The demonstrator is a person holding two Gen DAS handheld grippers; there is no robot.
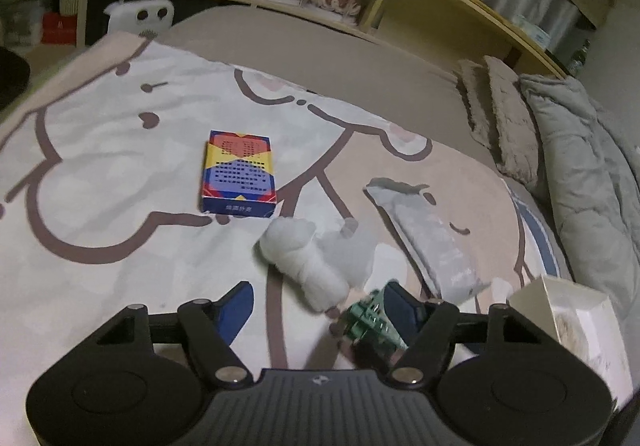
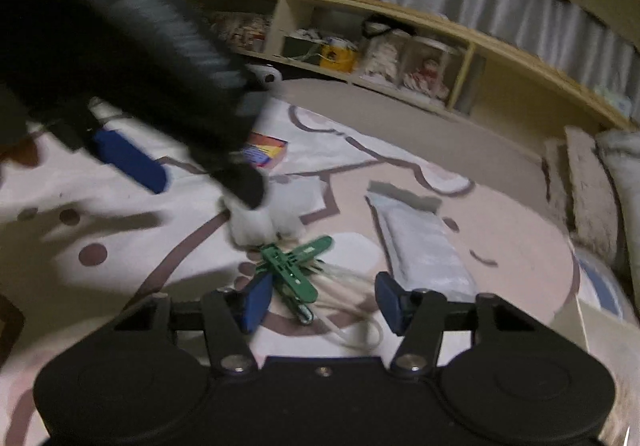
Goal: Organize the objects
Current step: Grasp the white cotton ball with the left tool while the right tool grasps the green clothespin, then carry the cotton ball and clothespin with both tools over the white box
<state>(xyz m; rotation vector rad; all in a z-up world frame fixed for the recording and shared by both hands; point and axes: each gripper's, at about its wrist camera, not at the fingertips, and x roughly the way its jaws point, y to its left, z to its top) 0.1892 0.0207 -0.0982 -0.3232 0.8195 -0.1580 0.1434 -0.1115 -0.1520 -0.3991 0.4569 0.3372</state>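
Both tools converge on the green clips (image 2: 294,272) lying on the printed blanket (image 1: 100,166) beside cotton wads (image 1: 304,258): the right gripper (image 2: 318,300) stands half-wide over them, nothing pinched, the left gripper (image 1: 320,306) likewise empty, so next comes closing squarely on one clip

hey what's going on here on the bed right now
A person is tidying small items on a cartoon-print blanket with two handheld grippers. The left gripper hangs over white cotton balls, jaws apart, nothing held. The right gripper is open around green clothespins, not clamped. A blue card box, a grey pouch and a white box lie nearby, untouched.
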